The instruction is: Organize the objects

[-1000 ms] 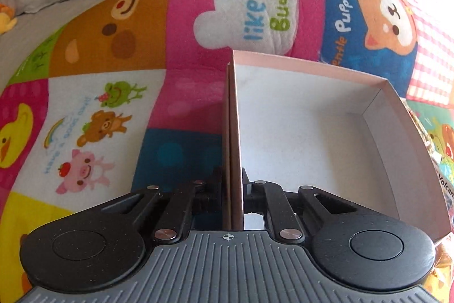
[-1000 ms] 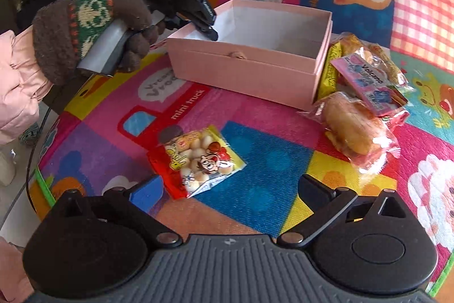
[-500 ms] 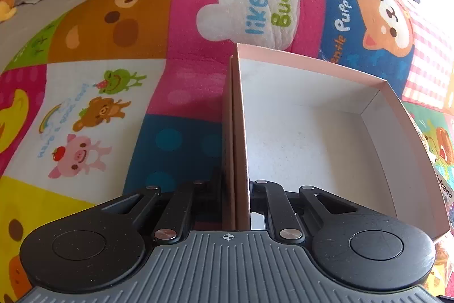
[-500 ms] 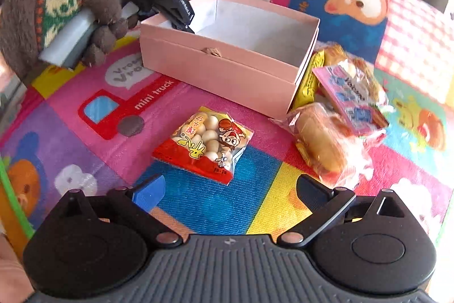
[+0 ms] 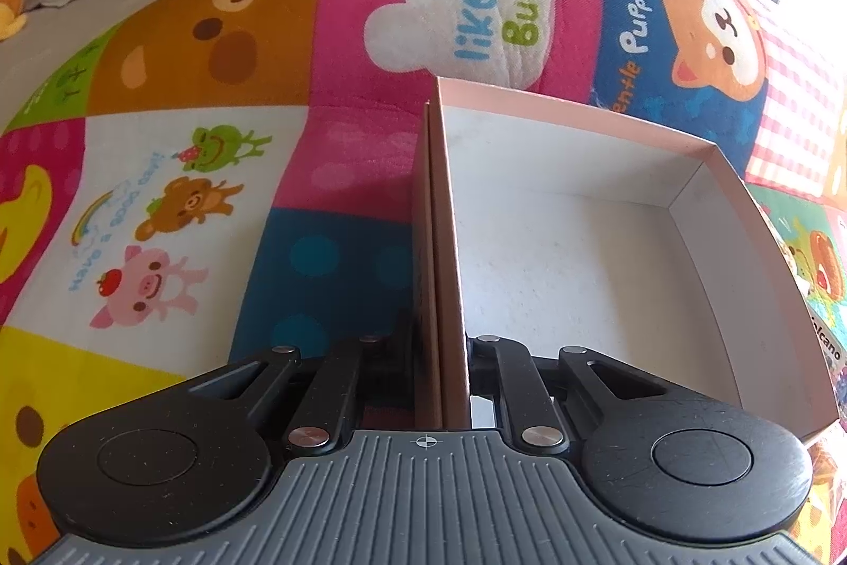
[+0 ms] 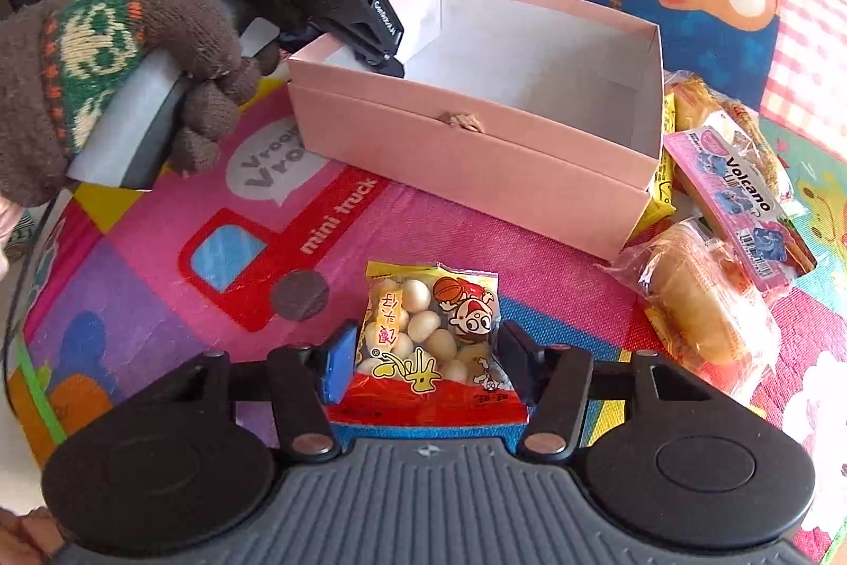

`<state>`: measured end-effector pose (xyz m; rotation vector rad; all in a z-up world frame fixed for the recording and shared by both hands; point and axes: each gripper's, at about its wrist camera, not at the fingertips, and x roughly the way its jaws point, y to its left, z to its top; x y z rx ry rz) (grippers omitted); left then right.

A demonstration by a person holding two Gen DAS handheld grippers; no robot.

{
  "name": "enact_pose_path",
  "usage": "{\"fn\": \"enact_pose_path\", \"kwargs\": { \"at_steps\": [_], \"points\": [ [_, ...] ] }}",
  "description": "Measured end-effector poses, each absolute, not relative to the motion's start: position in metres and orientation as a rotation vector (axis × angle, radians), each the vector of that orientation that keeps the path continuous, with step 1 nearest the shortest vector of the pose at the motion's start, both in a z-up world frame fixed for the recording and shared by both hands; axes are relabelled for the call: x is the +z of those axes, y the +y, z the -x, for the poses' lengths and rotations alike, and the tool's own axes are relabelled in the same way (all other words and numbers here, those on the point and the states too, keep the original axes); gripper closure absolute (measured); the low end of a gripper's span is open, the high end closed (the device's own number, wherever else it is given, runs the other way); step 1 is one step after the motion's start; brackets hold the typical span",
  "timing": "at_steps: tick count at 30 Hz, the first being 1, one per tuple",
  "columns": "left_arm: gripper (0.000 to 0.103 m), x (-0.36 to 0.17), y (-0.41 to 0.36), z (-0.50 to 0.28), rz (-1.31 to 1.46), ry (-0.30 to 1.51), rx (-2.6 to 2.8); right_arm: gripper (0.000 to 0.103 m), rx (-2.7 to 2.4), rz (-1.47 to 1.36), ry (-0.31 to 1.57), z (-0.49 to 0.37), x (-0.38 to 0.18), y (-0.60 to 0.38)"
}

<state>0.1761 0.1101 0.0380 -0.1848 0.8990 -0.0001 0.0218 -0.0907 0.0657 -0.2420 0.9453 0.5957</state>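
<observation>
Change since earlier: right gripper (image 6: 423, 353) now straddles the snack packet (image 6: 429, 337), which earlier lay ahead of its fingers.
Left wrist view: left gripper (image 5: 442, 353) is clamped on the near wall of the pink box (image 5: 582, 247); the box is empty and rests on the play mat (image 5: 317, 35).
Right wrist view: jaws are closing with the packet between them; whether the pads touch it yet is unclear. 2 more wrapped snacks, a bun (image 6: 699, 300) and a pink pack (image 6: 741, 189), lie just beside the box's right end.
Step advice: squeeze the packet's sides gently, lift it clear, and keep the box steady.
</observation>
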Motion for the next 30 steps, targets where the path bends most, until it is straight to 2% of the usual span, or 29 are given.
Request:
{"fn": "enact_pose_path", "kwargs": {
  "at_steps": [7, 14, 15, 16, 17, 22, 25, 30],
  "points": [
    [0.090, 0.038, 0.108, -0.176, 0.169, 0.898, 0.001, 0.047, 0.579, 0.064, 0.842, -0.040, 0.152, -0.130],
    [0.089, 0.038, 0.111, -0.176, 0.186, 0.900, -0.010, 0.046, 0.541, 0.053, 0.699, -0.124, 0.205, -0.088],
    [0.089, 0.038, 0.111, -0.176, 0.186, 0.900, -0.011, 0.044, 0.551, 0.051, 0.690, -0.139, 0.207, -0.076],
    [0.089, 0.038, 0.111, -0.176, 0.185, 0.900, -0.012, 0.035, 0.559, 0.049, 0.695, -0.153, 0.207, -0.066],
    [0.089, 0.038, 0.111, -0.176, 0.184, 0.901, -0.015, 0.031, 0.553, 0.044, 0.701, -0.164, 0.205, -0.057],
    [0.088, 0.038, 0.111, -0.177, 0.178, 0.904, -0.025, 0.030, 0.521, 0.077, 0.666, -0.168, 0.201, -0.067],
    [0.088, 0.038, 0.112, -0.176, 0.179, 0.900, -0.030, 0.023, 0.449, 0.086, 0.651, -0.154, 0.193, -0.106],
    [0.087, 0.037, 0.114, -0.174, 0.193, 0.889, -0.036, 0.019, 0.308, 0.084, 0.709, -0.128, 0.156, -0.177]
  ]
}}
